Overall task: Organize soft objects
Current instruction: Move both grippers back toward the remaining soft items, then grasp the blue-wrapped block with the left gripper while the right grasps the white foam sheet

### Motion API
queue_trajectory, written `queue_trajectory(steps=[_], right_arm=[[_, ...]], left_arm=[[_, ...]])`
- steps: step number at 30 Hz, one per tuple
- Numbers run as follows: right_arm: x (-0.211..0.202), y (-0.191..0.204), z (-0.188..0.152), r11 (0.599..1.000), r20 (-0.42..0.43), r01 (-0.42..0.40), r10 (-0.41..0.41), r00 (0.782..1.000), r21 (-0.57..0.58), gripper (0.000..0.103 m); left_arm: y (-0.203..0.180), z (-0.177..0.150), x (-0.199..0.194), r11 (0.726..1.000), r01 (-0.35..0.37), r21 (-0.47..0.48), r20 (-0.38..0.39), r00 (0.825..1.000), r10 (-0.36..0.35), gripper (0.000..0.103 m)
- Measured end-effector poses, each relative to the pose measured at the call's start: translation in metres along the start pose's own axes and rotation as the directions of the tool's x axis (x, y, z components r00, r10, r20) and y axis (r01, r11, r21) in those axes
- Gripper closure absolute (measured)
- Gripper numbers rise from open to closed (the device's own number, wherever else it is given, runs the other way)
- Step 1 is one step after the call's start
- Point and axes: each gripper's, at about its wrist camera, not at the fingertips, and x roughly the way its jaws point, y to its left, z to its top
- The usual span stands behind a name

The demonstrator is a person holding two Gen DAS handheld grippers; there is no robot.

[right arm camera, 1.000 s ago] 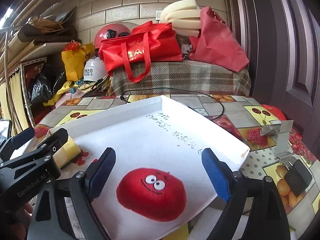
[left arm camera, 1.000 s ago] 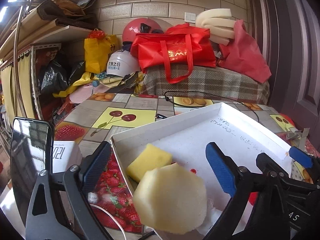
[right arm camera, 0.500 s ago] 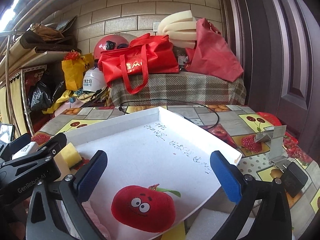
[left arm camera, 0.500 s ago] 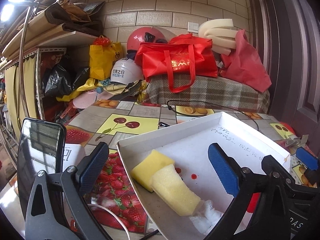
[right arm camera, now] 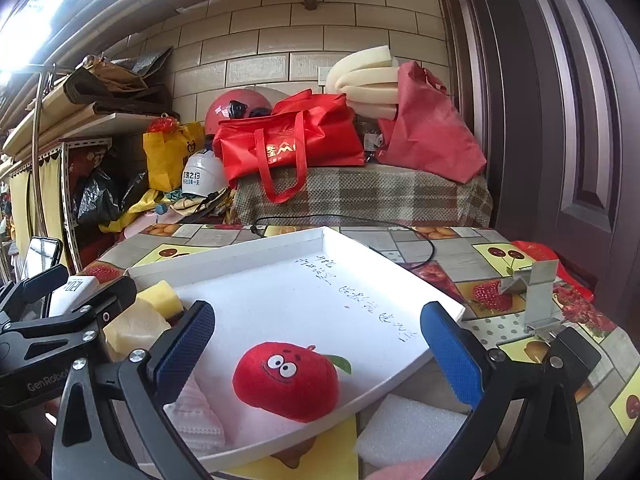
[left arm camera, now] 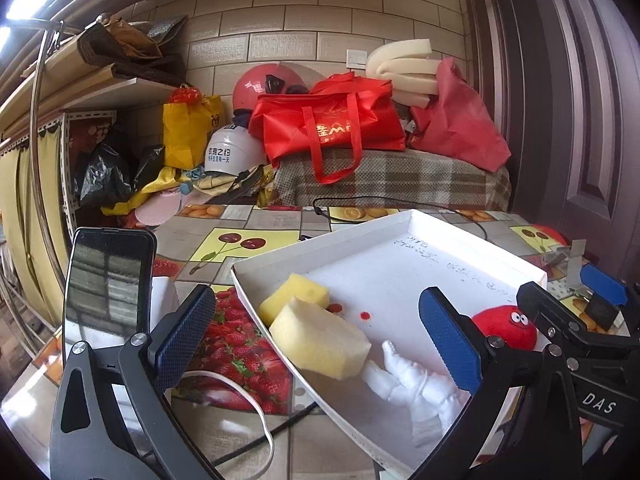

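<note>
We count: yellow sponges 2 [left arm camera: 294, 296] [left arm camera: 320, 338], lower centre, in the tray | white tray 1 [left arm camera: 400, 224] | red plush apple 1 [right arm camera: 286, 380] | white soft figure 1 [left arm camera: 416, 384] | helmets 2, red [left arm camera: 256, 84] and white [left arm camera: 232, 156], upper centre | phone 1 [left arm camera: 106, 280], left.

The table [left arm camera: 240, 216] carries a fruit-pattern cloth. A phone [left arm camera: 106, 280] stands upright near its left edge. A black cable [right arm camera: 344, 220] lies along the far edge, and a metal bracket [right arm camera: 536, 296] stands near the right edge. Beyond the far edge, a plaid-covered surface [left arm camera: 400, 180] supports a red tote bag [left arm camera: 332, 124], folded foam sheets [left arm camera: 404, 68] and a red cloth bag [left arm camera: 460, 128]. A white helmet [left arm camera: 228, 156], red helmet [left arm camera: 264, 84] and yellow bag [left arm camera: 188, 132] sit left of these.
</note>
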Motion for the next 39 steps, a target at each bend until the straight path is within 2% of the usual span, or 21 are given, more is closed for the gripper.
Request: queue_trajectory(steps=[4, 8, 15, 18, 22, 26, 28, 31, 35, 39], right_arm=[[-0.016, -0.009, -0.006, 1.000, -0.007, 0.004, -0.004, 1.000, 0.023, 0.000], [-0.033, -0.020, -0.013, 0.999, -0.023, -0.011, 0.012, 1.000, 0.047, 0.000], [-0.072, -0.045, -0.026, 0.999, -0.035, -0.017, 0.018, 0.999, 0.038, 0.000], [-0.083, -0.064, -0.033, 0.999, -0.085, 0.014, -0.011, 0.996, 0.030, 0.000], [-0.090, -0.099, -0.042, 0.997, -0.180, 0.064, -0.058, 0.982, 0.029, 0.000], [-0.097, -0.127, -0.051, 0.998, -0.242, 0.046, -0.034, 0.970, 0.046, 0.000], [-0.098, -0.132, -0.054, 0.999, -0.263, 0.031, -0.018, 0.964, 0.044, 0.000], [-0.095, -0.133, -0.057, 0.999, -0.299, 0.008, 0.004, 0.954, 0.039, 0.000], [-0.085, -0.123, -0.061, 1.000, -0.358, -0.027, 0.024, 0.933, -0.004, 0.001], [-0.079, -0.115, -0.062, 0.998, -0.382, -0.032, 0.010, 0.924, -0.051, 0.002]], left_arm=[[-0.001, -0.007, -0.020, 0.998, 0.067, 0.020, 0.001, 0.998, -0.067, 0.000], [-0.003, -0.015, -0.047, 0.987, 0.151, 0.049, 0.007, 0.988, -0.151, 0.000], [-0.023, -0.029, -0.083, 0.939, 0.308, 0.153, -0.041, 0.951, -0.306, 0.000], [-0.036, -0.033, -0.089, 0.904, 0.379, 0.197, -0.091, 0.925, -0.368, 0.000], [-0.049, -0.039, -0.091, 0.851, 0.479, 0.215, -0.167, 0.877, -0.452, 0.001], [-0.064, -0.043, -0.095, 0.791, 0.567, 0.230, -0.230, 0.822, -0.522, 0.001], [-0.073, -0.046, -0.098, 0.762, 0.596, 0.254, -0.255, 0.801, -0.541, 0.001], [-0.084, -0.051, -0.100, 0.729, 0.620, 0.290, -0.294, 0.783, -0.549, 0.001], [-0.095, -0.055, -0.095, 0.697, 0.654, 0.295, -0.356, 0.752, -0.555, 0.001], [-0.100, -0.060, -0.079, 0.691, 0.674, 0.261, -0.441, 0.720, -0.536, 0.001]])
